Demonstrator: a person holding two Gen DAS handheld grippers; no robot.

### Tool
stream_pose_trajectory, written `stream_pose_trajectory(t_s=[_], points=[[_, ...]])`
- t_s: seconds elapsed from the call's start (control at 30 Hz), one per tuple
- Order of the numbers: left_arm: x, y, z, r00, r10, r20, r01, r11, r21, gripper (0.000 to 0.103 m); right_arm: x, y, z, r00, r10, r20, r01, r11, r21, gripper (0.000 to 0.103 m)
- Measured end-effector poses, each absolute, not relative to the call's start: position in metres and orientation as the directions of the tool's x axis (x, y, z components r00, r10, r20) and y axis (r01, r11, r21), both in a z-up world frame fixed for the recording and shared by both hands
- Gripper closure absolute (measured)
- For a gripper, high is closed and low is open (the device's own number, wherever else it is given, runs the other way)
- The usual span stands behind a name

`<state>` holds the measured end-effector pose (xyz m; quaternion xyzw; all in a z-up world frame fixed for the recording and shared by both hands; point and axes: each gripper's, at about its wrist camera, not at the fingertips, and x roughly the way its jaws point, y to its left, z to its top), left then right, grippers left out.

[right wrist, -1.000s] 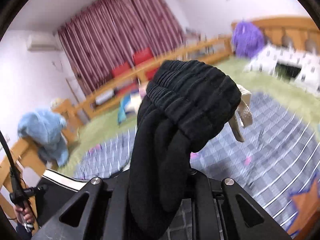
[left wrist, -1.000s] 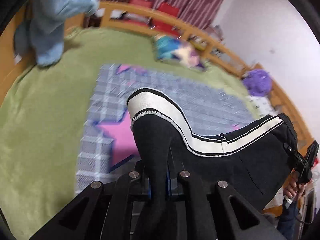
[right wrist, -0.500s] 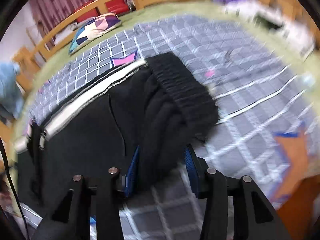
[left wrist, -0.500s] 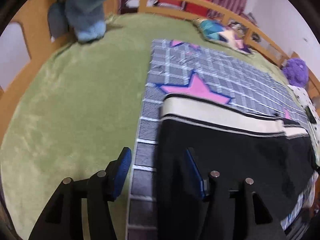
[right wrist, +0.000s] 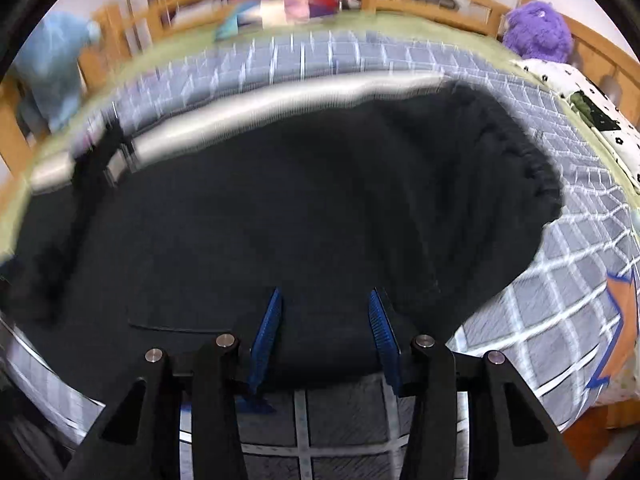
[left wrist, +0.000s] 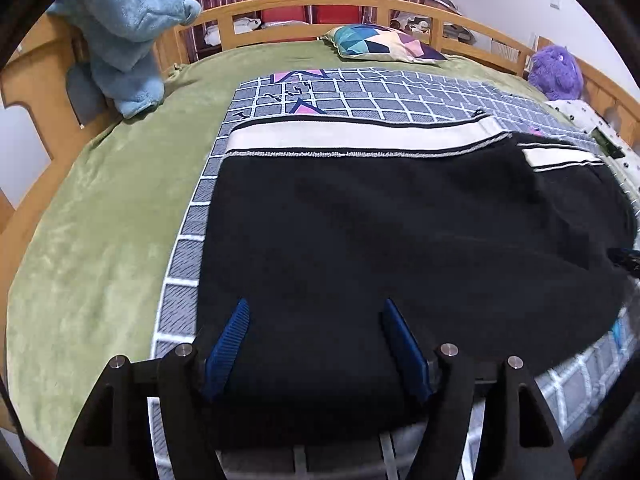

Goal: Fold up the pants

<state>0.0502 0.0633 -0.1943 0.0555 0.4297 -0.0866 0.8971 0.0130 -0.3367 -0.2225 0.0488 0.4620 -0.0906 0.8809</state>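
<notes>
Black pants (left wrist: 360, 240) with a white side stripe (left wrist: 352, 136) lie flat on a grey checked blanket (left wrist: 400, 96) on the bed. My left gripper (left wrist: 314, 306) is open, its blue fingers spread over the near edge of the leg end. In the right wrist view the pants (right wrist: 280, 208) fill the middle, with the gathered waistband (right wrist: 536, 168) at the right. My right gripper (right wrist: 324, 296) is open just above the near edge of the cloth. That view is blurred.
A green bedspread (left wrist: 100, 220) lies under the blanket inside a wooden bed rail (left wrist: 304, 4). A blue plush towel (left wrist: 124, 28) hangs at the far left, a patterned pillow (left wrist: 384, 42) at the back, a purple plush toy (left wrist: 556, 68) at the far right.
Both grippers held the pants up a second ago. The pants have since been laid flat on the blanket, and both grippers have opened and let go.
</notes>
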Motion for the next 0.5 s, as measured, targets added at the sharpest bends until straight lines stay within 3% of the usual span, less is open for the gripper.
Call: stream_pose_trajectory(t_s=[0.1,0.3,0.5], points=[[0.040,0.090,-0.183,0.619,-0.143,-0.772,0.138,0.988,-0.073,0.032,0.012,-0.332,-0.208,0.546,-0.058,-0.835,0.183,0.982,0.051,0.058],[0.025,0.142,-0.202,0.591,-0.267,-0.761,0.037,0.951,-0.306,0.032,0.018,-0.299,-0.174,0.635,0.055,-0.771,0.097,0.984,0.150,0.058],[0.023,0.149,-0.217,0.583,-0.344,-0.736,0.008,0.908,-0.419,0.032,0.046,-0.234,-0.176,0.598,0.335,-0.728,-0.073,0.927,0.367,0.057]])
